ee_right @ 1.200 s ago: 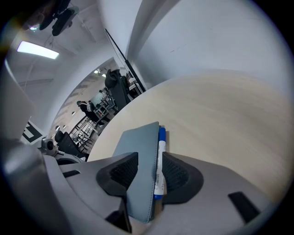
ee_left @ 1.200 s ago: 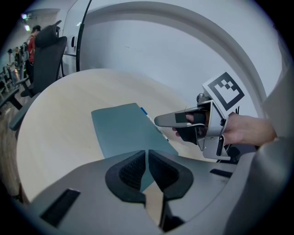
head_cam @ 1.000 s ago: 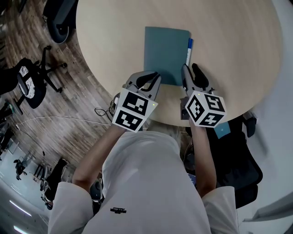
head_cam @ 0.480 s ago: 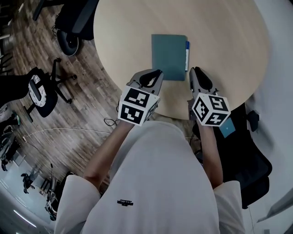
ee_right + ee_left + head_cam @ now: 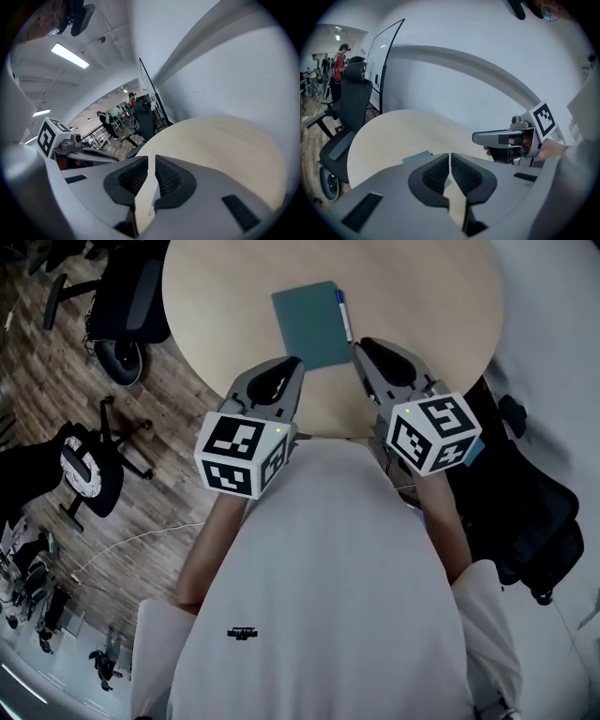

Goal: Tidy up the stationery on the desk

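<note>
A: Where is the stationery found?

B: A teal notebook [image 5: 309, 324] is seen lying flat on a round table [image 5: 422, 296]. A blue-and-white pen [image 5: 344, 313] is laid along the notebook's right edge. Whether it touches the notebook cannot be told.

A: How are the grippers held?

B: Both are held on the notebook's near side, over the table's rim. The left gripper [image 5: 292, 369] is pointed toward the notebook's near left corner. The right gripper [image 5: 366, 348] is set just right of the near right corner, close to the pen's near end.

A: What is shown at the jaws?

B: In the left gripper view the jaws are brought together to a hairline gap, and nothing is gripped. A strip of the notebook is seen past them. In the right gripper view only a narrow slit is left between the jaws, and nothing is held there either.

A: What else is seen?

B: A black chair [image 5: 131, 296] is seen well left of the notebook, on a wood floor [image 5: 169, 474].
</note>
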Available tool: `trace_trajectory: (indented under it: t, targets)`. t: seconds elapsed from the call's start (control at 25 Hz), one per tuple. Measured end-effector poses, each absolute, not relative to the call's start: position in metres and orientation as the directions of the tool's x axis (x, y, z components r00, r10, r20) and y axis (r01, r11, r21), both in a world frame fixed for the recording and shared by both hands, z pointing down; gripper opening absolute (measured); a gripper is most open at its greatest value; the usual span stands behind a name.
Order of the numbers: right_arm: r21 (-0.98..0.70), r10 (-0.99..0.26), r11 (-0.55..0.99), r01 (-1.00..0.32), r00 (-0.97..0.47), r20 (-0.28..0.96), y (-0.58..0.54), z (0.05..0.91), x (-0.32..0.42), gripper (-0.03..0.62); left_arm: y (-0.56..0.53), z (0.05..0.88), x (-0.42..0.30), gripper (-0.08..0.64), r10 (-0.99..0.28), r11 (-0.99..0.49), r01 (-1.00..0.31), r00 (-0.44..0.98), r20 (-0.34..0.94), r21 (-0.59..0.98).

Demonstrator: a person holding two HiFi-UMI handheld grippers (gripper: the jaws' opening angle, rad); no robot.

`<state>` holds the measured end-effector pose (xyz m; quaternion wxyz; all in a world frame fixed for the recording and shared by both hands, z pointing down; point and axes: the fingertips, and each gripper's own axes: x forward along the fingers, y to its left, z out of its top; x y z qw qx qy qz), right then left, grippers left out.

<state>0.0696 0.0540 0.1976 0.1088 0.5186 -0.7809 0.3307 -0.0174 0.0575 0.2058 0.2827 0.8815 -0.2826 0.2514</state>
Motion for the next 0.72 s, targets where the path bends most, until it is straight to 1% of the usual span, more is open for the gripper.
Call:
trace_trajectory:
  t: [0.2, 0.4, 0.56, 0.72]
  targets:
    - [-0.419, -0.750, 0.256, -0.871, -0.453, 0.482, 0.072, 0.160, 0.072, 0.071, 0.074, 0.180, -0.018, 0.031, -0.301, -0.659, -0.600, 0.764, 0.571, 0.455]
    - [-0.425, -0.750, 0.269, -0.865, -0.465, 0.471, 0.090, 0.138, 0.082, 0.071, 0.094, 0.153, -0.010, 0.031, -0.257, -0.720, -0.537, 0.795, 0.549, 0.440]
    - [-0.367, -0.796, 0.228, -0.902, -0.390, 0.462, 0.100, 0.127, 0.091, 0.071, 0.109, 0.145, 0.001, 0.031, -0.246, -0.754, -0.512, 0.802, 0.544, 0.412]
    - [-0.312, -0.842, 0.166, -0.936, -0.299, 0.448, 0.104, 0.124, 0.085, 0.054, 0.114, 0.143, 0.009, 0.031, -0.264, -0.753, -0.513, 0.809, 0.525, 0.411]
